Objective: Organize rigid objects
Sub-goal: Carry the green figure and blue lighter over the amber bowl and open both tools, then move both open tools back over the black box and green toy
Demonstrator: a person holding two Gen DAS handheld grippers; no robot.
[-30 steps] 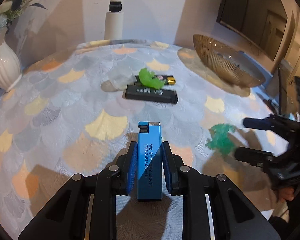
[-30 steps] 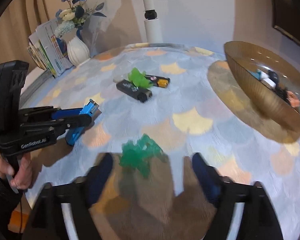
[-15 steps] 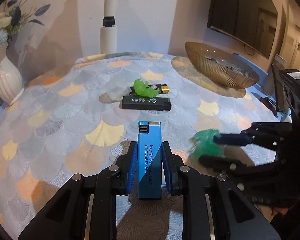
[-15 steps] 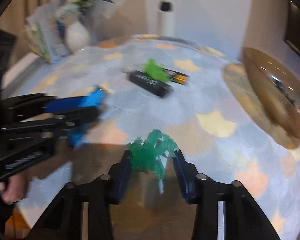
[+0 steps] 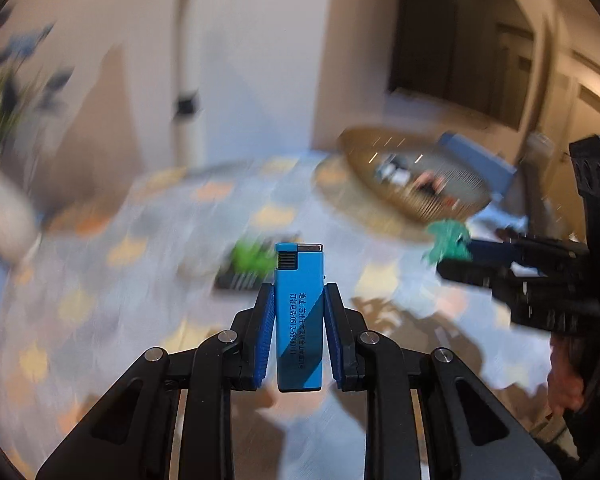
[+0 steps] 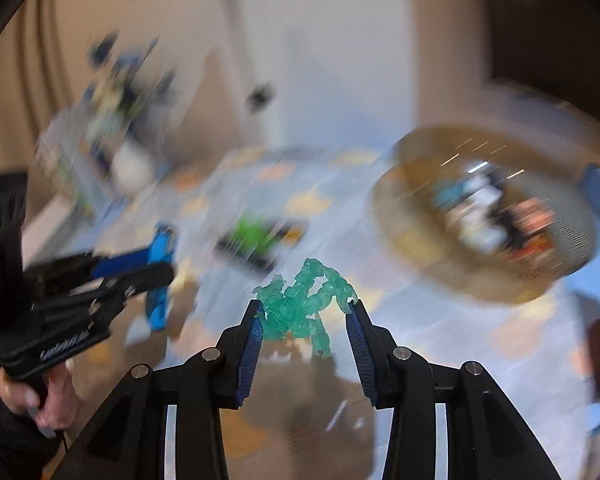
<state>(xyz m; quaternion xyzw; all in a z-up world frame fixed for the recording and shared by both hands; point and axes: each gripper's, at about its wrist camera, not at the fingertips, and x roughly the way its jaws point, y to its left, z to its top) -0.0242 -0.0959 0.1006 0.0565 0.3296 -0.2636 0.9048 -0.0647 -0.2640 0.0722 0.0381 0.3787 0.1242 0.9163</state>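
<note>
Two objects are in the air at once! The blue lighter [image 5: 299, 316] stands upright between the left gripper [image 5: 299, 320]'s blue pads, pinched at its lower half, its metal cap poking well above the fingertips. Off to its right, the teal figurine [image 6: 300, 306] sits between the right gripper [image 6: 303, 320]'s pads, the jaws closed in on its sides with limbs sticking out above the tips, so it reads as held, not resting on the cloth.

Both loads look clear of the patterned tablecloth [image 6: 440, 320], and the background is smeared with blur, so this is the carry step, I'd say, heading for the golden bowl [image 6: 412, 248]. That bowl lies beyond and to the right of the figurine and already holds a jumble of small items, too blurred to name.

Short of the bowl, to its left, a bright green toy [image 6: 252, 234] lies on a black flat thing [image 6: 240, 250], waiting its turn.

Pose: both grippers point forward over the table, roughly level, the left one held by a hand [image 6: 50, 394] at the table's near edge. Next call: bring each load over the bowl's rim, then spread the jaws low, so nothing bounces out.
</note>
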